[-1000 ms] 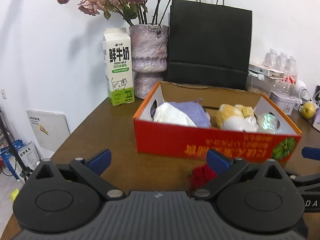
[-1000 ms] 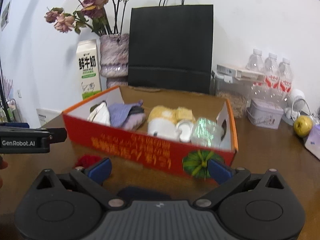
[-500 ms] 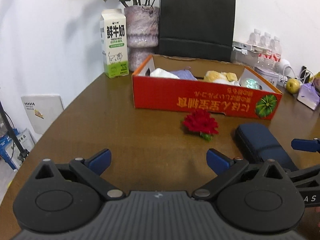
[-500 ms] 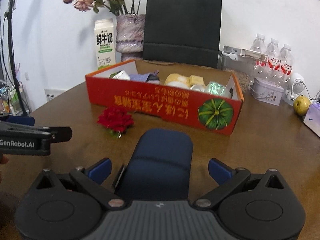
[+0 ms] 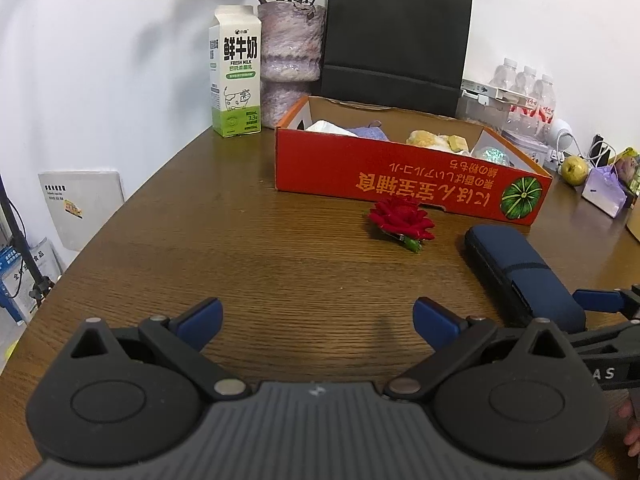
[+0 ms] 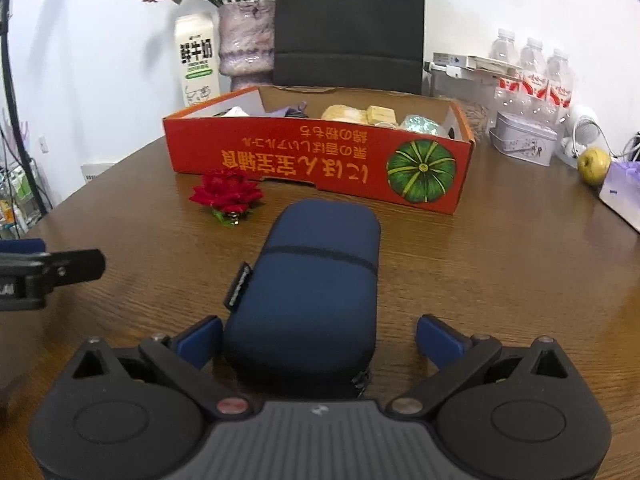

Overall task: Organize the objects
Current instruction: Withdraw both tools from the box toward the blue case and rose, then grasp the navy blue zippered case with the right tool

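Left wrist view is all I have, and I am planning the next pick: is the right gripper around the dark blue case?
Observer: Yes. In the right wrist view the near end of the dark blue case lies between the fingers of the right gripper, jaws open.
Operator: Is it centred between them?
Observer: No. It sits close to the left finger, and a clear gap shows on the right side.
Operator: Does anything stick out of the case?
Observer: A small black tag sticks out from its left edge.
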Demonstrator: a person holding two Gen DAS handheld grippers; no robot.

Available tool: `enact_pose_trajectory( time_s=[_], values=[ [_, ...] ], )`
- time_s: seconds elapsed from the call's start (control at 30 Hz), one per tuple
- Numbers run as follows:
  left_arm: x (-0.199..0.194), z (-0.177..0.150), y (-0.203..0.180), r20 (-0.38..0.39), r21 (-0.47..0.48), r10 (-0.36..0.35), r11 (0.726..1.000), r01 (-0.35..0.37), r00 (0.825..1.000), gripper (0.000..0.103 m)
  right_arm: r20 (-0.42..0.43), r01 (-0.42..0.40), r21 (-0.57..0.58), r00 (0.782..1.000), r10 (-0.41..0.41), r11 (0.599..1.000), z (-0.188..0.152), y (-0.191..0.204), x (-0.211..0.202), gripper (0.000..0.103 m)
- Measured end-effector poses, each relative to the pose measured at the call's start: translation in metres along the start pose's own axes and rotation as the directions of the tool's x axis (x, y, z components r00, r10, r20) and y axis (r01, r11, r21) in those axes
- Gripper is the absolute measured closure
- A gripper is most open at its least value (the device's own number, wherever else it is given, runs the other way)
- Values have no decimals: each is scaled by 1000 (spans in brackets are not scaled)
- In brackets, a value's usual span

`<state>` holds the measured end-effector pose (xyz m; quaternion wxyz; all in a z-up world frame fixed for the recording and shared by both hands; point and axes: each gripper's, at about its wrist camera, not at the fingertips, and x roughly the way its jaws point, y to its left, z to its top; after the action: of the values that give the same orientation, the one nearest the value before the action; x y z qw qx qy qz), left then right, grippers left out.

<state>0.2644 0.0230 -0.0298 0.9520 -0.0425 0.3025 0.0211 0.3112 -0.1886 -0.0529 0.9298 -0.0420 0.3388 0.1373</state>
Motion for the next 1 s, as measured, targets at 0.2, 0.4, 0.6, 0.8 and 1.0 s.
enact_pose_trajectory(
  time_s=[0.2, 0.4, 0.6, 0.8, 1.0],
  values=[
    [-1, 0, 1, 6, -10, 5, 1000, -5, 1000, 0, -2, 7, 4, 1000, -7, 1000, 8, 5, 12, 0],
    [1, -1, 3, -3, -23, 17, 1000, -17, 1000, 0, -3, 33, 25, 999, -33, 999, 26, 9, 34, 0],
    [2, -1, 7, -12, -42, 20, 999, -20, 1000, 0, 44, -21, 41, 999, 19, 999, 22, 2, 22, 31],
    [4, -1, 7, -21, -47, 17, 999, -18, 1000, 0, 81, -34, 32, 996, 31, 999, 7, -14, -1, 36],
    [6, -3, 6, -25, -41, 16, 999, -17, 1000, 0, 93, -30, 24, 995, 28, 999, -3, -33, -17, 36]
  ],
)
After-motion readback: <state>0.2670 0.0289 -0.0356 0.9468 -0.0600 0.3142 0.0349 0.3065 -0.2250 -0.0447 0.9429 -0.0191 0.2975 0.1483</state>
